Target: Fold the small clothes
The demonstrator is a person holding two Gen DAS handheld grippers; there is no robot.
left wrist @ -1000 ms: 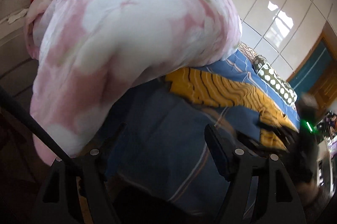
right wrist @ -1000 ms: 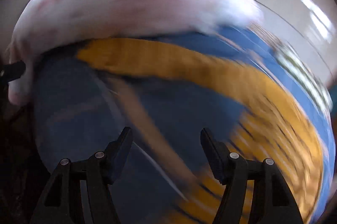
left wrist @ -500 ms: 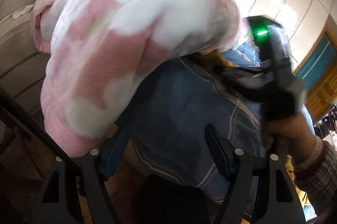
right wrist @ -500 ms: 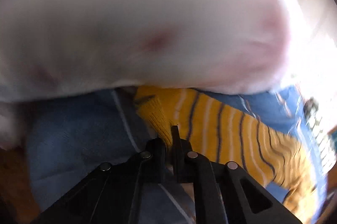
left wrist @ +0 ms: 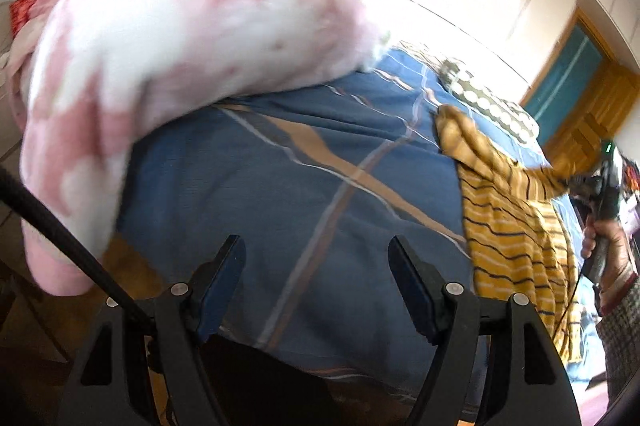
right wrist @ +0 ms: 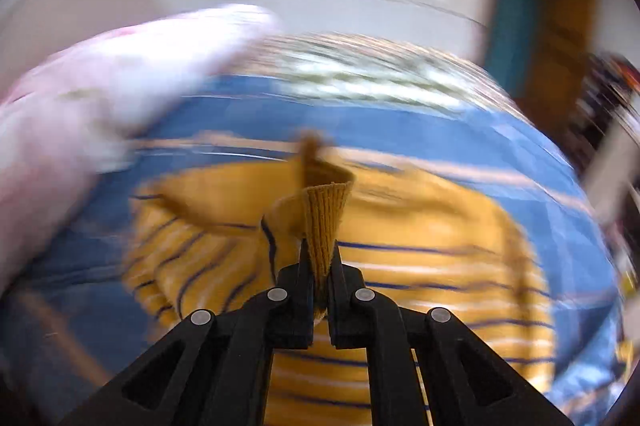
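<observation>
The sweater (left wrist: 516,238), a yellow knit with dark and white stripes, lay on the blue bedspread (left wrist: 304,185), to the right of the pink blanket (left wrist: 180,65) and apart from it. It was judged light, soft and limp: the knit sagged wherever it was unsupported and offered no stiffness to push against. It was not judged slippery, since the ribbed texture gave the pads friction, nor fragile, although a hard pull could stretch the knit. The ribbed edges, such as a cuff, hem or collar, were judged the best places to take hold, being thicker and less prone to slide out than the plain body. The right gripper (right wrist: 320,266) was closed on such a ribbed edge (right wrist: 326,214), with the fabric pinched between the fingers and rising above them; which edge it was could not be told because of blur. In the left wrist view, a corner of the sweater was drawn up toward the right gripper (left wrist: 576,181) while the remainder rested on the bedspread. The left gripper (left wrist: 316,266) was wide open, held nothing, and hovered over bare bedspread, well apart from the sweater. A second hold on a matching edge was judged necessary to spread the garment flat for folding.
</observation>
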